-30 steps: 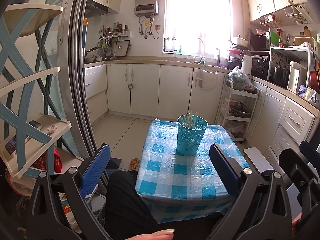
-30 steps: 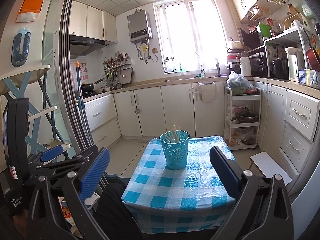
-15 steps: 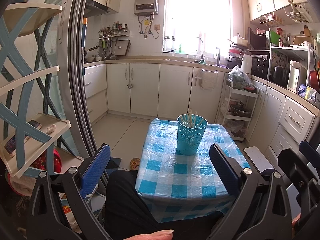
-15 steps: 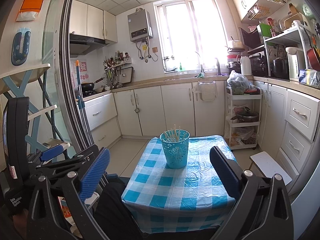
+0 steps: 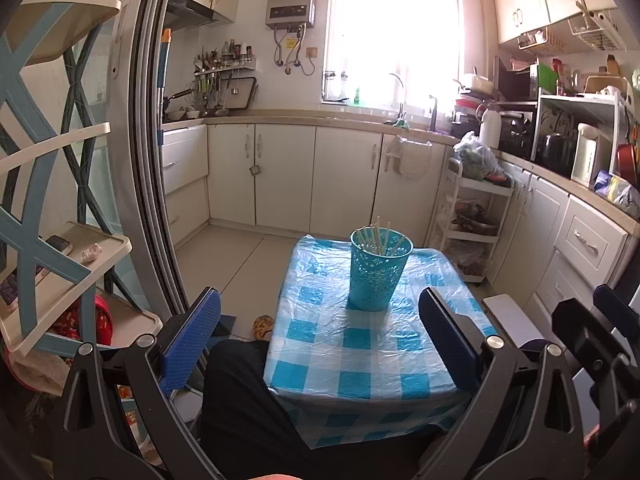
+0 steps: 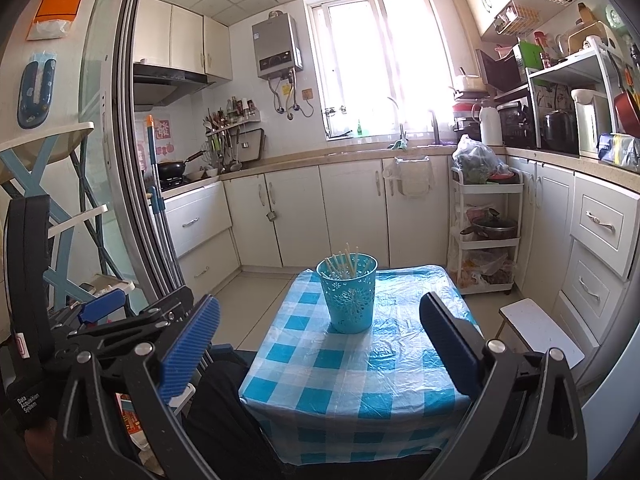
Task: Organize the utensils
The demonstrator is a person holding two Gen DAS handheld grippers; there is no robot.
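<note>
- Right up close, the left gripper [image 5: 318, 332] hangs low with its blue pads [image 5: 191, 338] spread wide and nothing between them.
- Same for the right gripper [image 6: 320, 336]: jaws wide apart, empty, pads [image 6: 190, 350] clear of everything.
- Both grippers sit short of the table [image 5: 360, 360], at its near edge, well apart from the cup [image 5: 380, 270].
- From the right wrist view the left gripper [image 6: 132, 316] shows just to the left, level with the table's near end.
- A dark trouser leg [image 5: 248, 408] lies against the table's near-left corner, below the left gripper.
- On to the table: a small one under a blue-and-white check cloth [image 6: 352, 368] with a clear plastic sheet over it.
- The cup [image 6: 348, 294], teal with cut-out holes, stands upright on the far half of the table, about on its centre line.
- Inside the cup, a bundle of pale chopsticks [image 5: 376, 236] stands on end, tips poking above the rim and leaning a little; see them too from the right [image 6: 342, 264].
- Left of the table, a blue-and-cream shelf rack [image 5: 52, 264] stands beside the sliding-door frame.
- Right of the table, a white step stool [image 6: 538, 330] sits on the floor by the drawers.
- Beyond the table's far-right corner, a white trolley [image 6: 486, 236] holds a lidded pot.
- Behind the table, cream cabinets [image 5: 320, 180] run under a bright window [image 5: 394, 36].
</note>
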